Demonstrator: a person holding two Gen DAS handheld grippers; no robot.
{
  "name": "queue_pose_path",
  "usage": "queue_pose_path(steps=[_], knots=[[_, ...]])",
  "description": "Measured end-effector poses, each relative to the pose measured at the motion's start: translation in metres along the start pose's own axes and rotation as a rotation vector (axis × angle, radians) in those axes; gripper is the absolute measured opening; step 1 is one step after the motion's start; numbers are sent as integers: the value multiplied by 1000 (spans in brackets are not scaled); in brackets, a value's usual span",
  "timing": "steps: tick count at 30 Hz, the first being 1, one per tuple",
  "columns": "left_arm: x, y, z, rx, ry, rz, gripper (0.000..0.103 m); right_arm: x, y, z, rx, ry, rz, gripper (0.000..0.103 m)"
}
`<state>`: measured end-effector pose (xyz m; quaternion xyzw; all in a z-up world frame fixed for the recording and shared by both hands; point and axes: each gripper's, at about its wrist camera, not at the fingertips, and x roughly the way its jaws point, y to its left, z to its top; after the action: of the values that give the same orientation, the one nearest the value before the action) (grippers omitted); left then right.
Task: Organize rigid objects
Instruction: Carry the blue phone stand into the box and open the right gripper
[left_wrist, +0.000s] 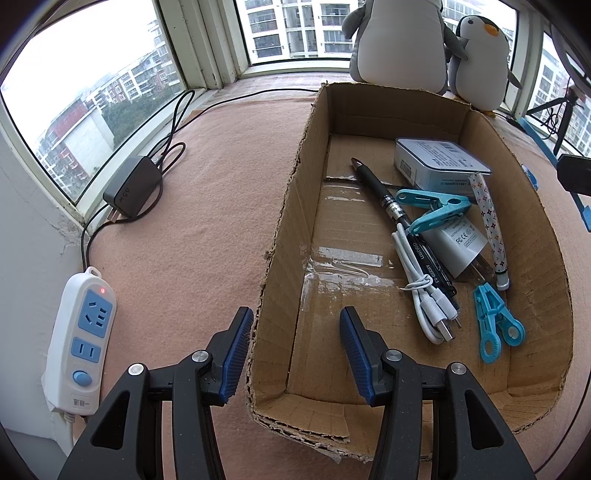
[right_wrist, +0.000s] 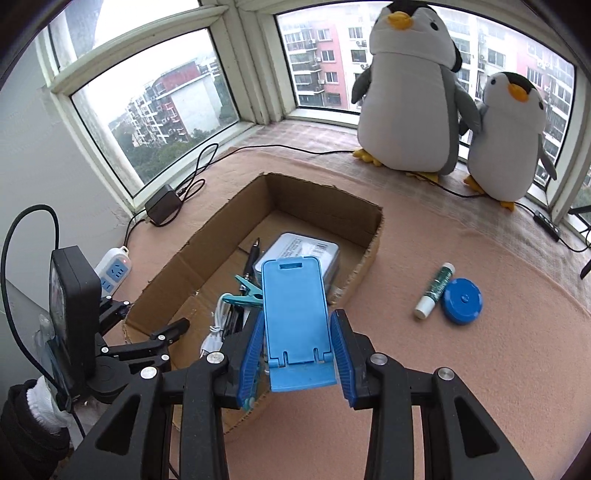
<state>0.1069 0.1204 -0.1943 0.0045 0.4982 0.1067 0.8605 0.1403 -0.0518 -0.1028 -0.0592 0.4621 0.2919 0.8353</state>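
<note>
The right tongs (right_wrist: 299, 365) are gripping a blue phone stand (right_wrist: 295, 325) by its lower edges, pads pressing both sides, and holding it upright at the bottom centre of the right view, just over the near right edge of the box (right_wrist: 325, 206). Holding it by the base is probably keeping the broad plate clear of the fingers, so it can be lowered into the box without snagging the wall.

The left tongs (left_wrist: 295, 350) are hanging open and empty at the bottom of the left view, one finger outside and one inside the box's left wall, seemingly positioned to steady the box, though they are touching nothing that I can see.

Inside, everything is lying toward the right side in the left view: a tin (left_wrist: 436, 162) at the far end, a black pen (left_wrist: 391, 210), a white cable (left_wrist: 424, 291), two teal clips (left_wrist: 436, 210) and a patterned pen (left_wrist: 489, 225). The left half of the floor is lying bare, which looks the natural spot for the stand.

At the right of the right view, a glue stick (right_wrist: 434, 290) and a blue round case (right_wrist: 461, 301) are touching on the pink table (right_wrist: 461, 387), apparently waiting to be boxed.
</note>
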Motion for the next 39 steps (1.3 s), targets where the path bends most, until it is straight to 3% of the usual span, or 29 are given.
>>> queue_pose_path(steps=[10, 30, 32, 34, 35, 39], knots=[[0, 1, -1, -2, -1, -2, 53, 20, 37, 13, -72, 11, -1, 34], [0, 1, -1, -3, -2, -2, 53, 47, 45, 22, -86, 37, 13, 35], [1, 1, -1, -5, -2, -3, 53, 48, 44, 22, -86, 41, 18, 37], [1, 1, -1, -5, -3, -3, 53, 48, 44, 23, -84, 35, 11, 52], [1, 1, -1, -5, -3, -3, 53, 48, 43, 23, -82, 30, 11, 56], [1, 1, -1, -5, -3, -3, 53, 47, 40, 23, -69, 30, 14, 58]])
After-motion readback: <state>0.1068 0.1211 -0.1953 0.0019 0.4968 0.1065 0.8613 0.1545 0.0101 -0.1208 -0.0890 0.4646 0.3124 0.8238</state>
